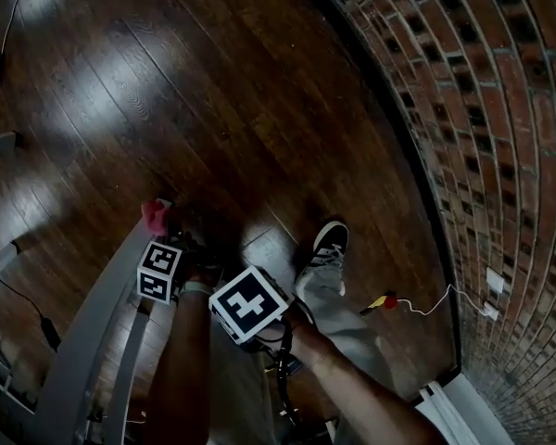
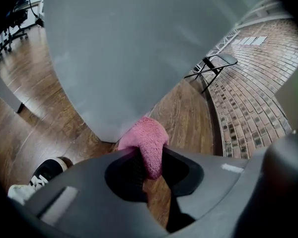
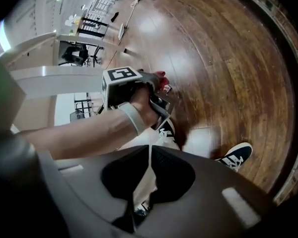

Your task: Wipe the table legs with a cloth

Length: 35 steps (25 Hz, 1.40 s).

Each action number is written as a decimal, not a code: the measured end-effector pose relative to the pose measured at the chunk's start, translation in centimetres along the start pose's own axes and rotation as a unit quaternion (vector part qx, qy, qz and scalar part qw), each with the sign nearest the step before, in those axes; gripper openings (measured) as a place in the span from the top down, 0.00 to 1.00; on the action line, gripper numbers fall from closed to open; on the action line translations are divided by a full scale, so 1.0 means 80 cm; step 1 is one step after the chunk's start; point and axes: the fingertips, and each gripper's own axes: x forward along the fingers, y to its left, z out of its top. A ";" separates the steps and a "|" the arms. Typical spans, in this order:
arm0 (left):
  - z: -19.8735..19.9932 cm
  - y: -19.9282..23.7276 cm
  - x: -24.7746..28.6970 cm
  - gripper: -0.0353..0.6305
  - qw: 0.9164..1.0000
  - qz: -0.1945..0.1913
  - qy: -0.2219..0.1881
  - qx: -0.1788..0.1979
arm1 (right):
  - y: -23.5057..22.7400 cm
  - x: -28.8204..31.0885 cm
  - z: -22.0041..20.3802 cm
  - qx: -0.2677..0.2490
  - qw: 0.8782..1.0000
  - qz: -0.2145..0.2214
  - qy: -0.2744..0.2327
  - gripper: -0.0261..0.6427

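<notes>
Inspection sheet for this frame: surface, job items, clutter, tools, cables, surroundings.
Surface: dark wood floor, bare planks with glare patches.
Job's things: pink cloth pressed against the grey table leg.
Clutter: folding chair standing by the wall; nothing else seen.
Tools: left tool shut on the cloth. Right tool has its jaws together with nothing between them and is not on the leg.
Cables: white cable with a red-and-yellow end lies on the floor near the wall. Black cable lies at lower left.
Surroundings: brick wall; the person's shoe is beside the tools.
</notes>
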 end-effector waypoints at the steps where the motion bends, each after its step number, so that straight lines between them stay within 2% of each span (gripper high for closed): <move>1: -0.001 0.003 0.005 0.87 1.000 0.000 0.001 0.000 | 0.000 0.004 0.008 0.007 1.000 0.017 -0.011 0.97; 5: -0.005 0.013 0.021 0.87 1.000 -0.004 0.004 0.001 | 0.002 0.017 0.036 0.039 0.994 0.094 -0.050 0.97; 7: -0.005 0.019 0.026 0.87 1.000 -0.005 0.004 0.002 | -0.002 0.024 0.047 0.048 0.990 0.114 -0.065 0.97; 13: -0.009 0.027 0.051 0.87 1.000 -0.011 0.002 0.002 | -0.043 0.034 0.089 0.004 0.986 0.081 -0.146 0.97; 19: -0.013 0.043 0.075 0.87 1.000 -0.008 -0.005 -0.010 | -0.061 0.034 0.124 -0.066 0.969 0.055 -0.233 0.97; 23: -0.021 0.051 0.085 0.87 1.000 -0.008 -0.008 -0.013 | -0.077 0.028 0.131 -0.075 0.958 0.053 -0.272 0.97; 27: -0.023 0.055 0.087 0.87 1.000 -0.008 -0.010 -0.013 | -0.088 0.028 0.126 -0.066 0.957 0.056 -0.278 0.97; 35: -0.011 0.040 0.058 0.86 1.000 -0.010 -0.008 -0.010 | -0.075 0.017 0.107 -0.076 0.963 0.039 -0.256 0.97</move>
